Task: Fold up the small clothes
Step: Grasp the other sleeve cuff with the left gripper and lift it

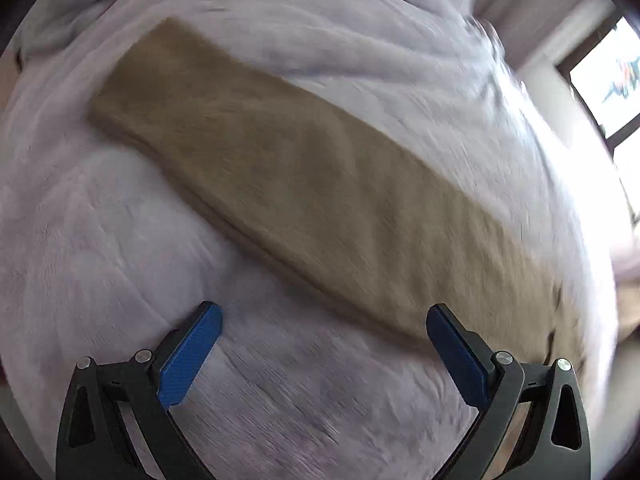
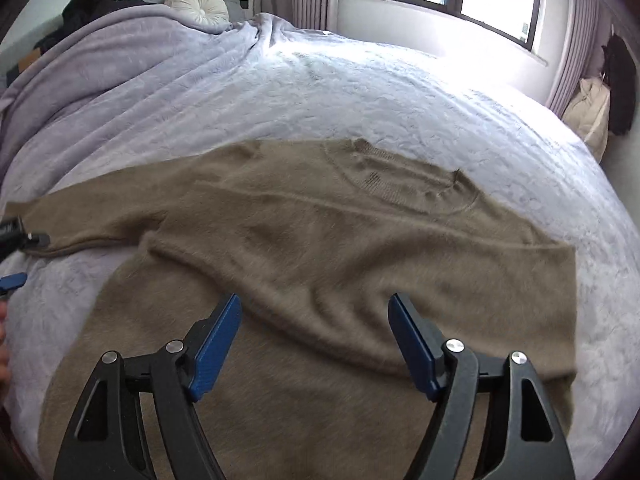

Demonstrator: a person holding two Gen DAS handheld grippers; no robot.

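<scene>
Right gripper (image 2: 316, 320), lower centre of frame: jaws wide, empty, above the tan sweater (image 2: 320, 248) spread flat on the lavender blanket (image 2: 280, 92). Left gripper (image 1: 324, 328): jaws wide, empty, over the sleeve (image 1: 280, 168) lying diagonally across frame.

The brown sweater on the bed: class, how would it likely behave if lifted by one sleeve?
The brown sweater would probably droop limply: it already lies in soft creases on the blanket. Its fuzzy knit looks grippy rather than slippery. The outstretched sleeve would likely drag the body after it, not lift flat.
</scene>
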